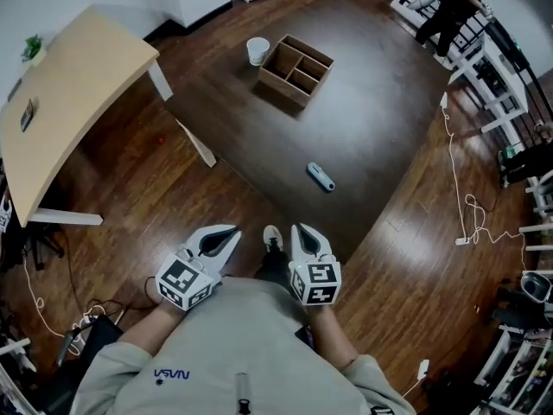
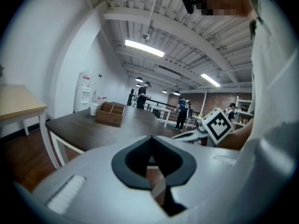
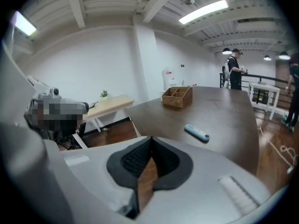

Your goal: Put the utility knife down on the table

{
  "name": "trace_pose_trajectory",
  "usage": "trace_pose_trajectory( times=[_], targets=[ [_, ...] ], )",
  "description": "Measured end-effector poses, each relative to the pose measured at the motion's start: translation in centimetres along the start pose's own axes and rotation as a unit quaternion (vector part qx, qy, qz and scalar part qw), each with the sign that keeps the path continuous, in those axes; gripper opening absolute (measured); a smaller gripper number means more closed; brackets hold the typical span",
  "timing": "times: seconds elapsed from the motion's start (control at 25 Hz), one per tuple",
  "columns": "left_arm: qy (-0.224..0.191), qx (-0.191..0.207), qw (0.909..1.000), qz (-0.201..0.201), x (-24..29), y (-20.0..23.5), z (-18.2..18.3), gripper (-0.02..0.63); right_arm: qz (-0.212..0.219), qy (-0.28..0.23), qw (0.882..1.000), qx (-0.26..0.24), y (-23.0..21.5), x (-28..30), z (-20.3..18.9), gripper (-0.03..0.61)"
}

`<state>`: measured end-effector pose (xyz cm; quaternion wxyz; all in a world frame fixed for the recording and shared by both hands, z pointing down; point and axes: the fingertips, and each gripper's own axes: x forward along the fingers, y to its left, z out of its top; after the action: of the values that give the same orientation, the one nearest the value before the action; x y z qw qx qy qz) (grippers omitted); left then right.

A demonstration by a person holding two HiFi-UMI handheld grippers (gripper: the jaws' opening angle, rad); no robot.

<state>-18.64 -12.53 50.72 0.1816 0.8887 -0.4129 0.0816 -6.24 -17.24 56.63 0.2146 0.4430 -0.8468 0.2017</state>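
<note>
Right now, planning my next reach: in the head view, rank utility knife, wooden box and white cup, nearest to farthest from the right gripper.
1. Utility knife, on the table ahead of the right gripper.
2. Wooden box, far end.
3. White cup, beyond the box's left side.

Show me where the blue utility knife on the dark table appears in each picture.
Head view: utility knife right of centre, on the table.
Left gripper view: not in it.
Right gripper view: utility knife right of centre, on the table.
Shared landmark: wooden box.

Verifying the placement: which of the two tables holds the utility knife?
The dark brown table, where the blue utility knife lies; not the pale wooden desk.
</note>
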Motion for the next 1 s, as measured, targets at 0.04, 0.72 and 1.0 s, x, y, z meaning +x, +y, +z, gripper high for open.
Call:
trace_pose_trajectory(
  times=[0.04,0.72,1.0],
  targets=[
    [-0.004,-0.008,1.0000,-0.002,-1.4,-0.5,-0.6,0.002,-0.002,-0.003,1.000,0.020,1.4,-1.1,-0.8,0.002],
    [-0.048,0.021,0.9909,-0.124,-9.0,-15.8,-1.3,0.002,-0.059,-0.144,0.988,-0.002,9.3,-21.8,-1.2,0.002],
    [-0.048,0.075,0.9832,-0.159,-8.4,-27.3,-3.4,0.002,-0.049,-0.171,0.984,0.004,9.4,-29.3,-6.2,0.002]
  ],
)
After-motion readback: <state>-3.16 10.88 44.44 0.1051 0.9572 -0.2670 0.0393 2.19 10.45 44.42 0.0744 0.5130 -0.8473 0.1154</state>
